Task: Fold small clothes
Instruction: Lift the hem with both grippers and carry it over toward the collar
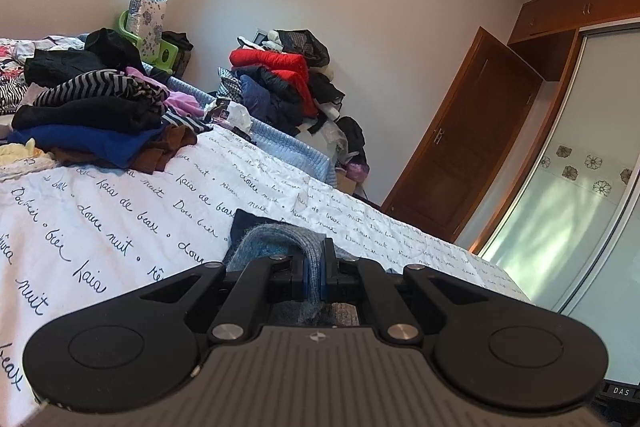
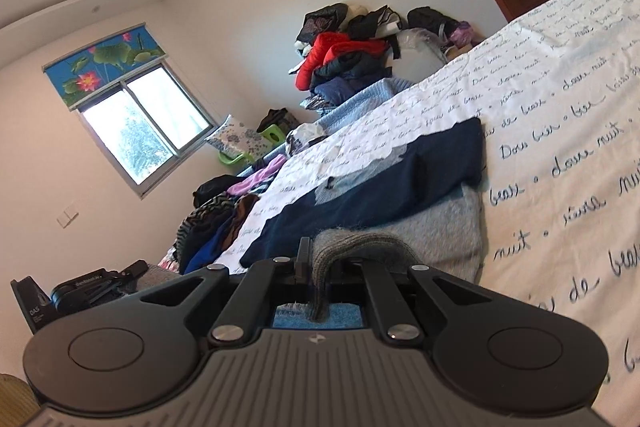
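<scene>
A small knit sweater, navy, grey and blue (image 2: 384,183), lies flat on the white bedsheet with cursive writing (image 2: 560,131). My right gripper (image 2: 320,263) is shut on its grey ribbed hem at the near edge. My left gripper (image 1: 311,259) is shut on a blue-grey ribbed edge of the same sweater (image 1: 276,239), low over the sheet (image 1: 100,219). The navy part shows just beyond the left fingers. Most of the sweater is hidden behind the left gripper in the left wrist view.
A stack of folded dark, striped and blue clothes (image 1: 92,115) lies at the bed's far left. A heap of clothes with a red jacket (image 1: 280,75) stands against the wall beyond the bed. A brown door (image 1: 464,143) and wardrobe are to the right. The other gripper's body (image 2: 80,291) shows at left.
</scene>
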A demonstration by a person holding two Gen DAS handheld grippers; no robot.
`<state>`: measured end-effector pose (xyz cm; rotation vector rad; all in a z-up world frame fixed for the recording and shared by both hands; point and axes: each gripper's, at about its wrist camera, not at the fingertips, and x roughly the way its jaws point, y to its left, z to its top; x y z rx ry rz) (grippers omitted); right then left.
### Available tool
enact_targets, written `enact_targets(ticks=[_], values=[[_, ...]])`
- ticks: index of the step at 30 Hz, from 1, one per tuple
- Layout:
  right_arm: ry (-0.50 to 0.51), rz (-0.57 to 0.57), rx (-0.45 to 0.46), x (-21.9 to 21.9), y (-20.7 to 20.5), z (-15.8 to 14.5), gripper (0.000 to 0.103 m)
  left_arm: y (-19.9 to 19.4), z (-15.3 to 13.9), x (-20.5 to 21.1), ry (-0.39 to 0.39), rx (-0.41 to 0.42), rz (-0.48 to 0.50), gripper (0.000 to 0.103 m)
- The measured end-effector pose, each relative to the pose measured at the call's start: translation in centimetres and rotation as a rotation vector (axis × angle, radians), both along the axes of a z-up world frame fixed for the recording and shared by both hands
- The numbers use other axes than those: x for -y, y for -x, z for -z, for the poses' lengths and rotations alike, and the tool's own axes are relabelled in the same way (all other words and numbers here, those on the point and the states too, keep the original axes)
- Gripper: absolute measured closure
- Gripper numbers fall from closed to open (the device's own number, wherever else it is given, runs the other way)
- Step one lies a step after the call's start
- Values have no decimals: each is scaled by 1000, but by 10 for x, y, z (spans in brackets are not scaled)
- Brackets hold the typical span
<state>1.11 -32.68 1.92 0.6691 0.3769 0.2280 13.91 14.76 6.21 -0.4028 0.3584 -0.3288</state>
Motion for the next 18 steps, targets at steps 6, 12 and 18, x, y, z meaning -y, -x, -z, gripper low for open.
enact_targets(ticks=[6,12,18], values=[[49,22,29,8,-26,-7,97,-26,-2,12,-29,17,-35,97],[92,43,47,13,-54,-12,97,-54,-5,24,-67,22,-56,97],[127,64,56,21,-83,-16,97,-83,-15,39,-103,55,-66,97]])
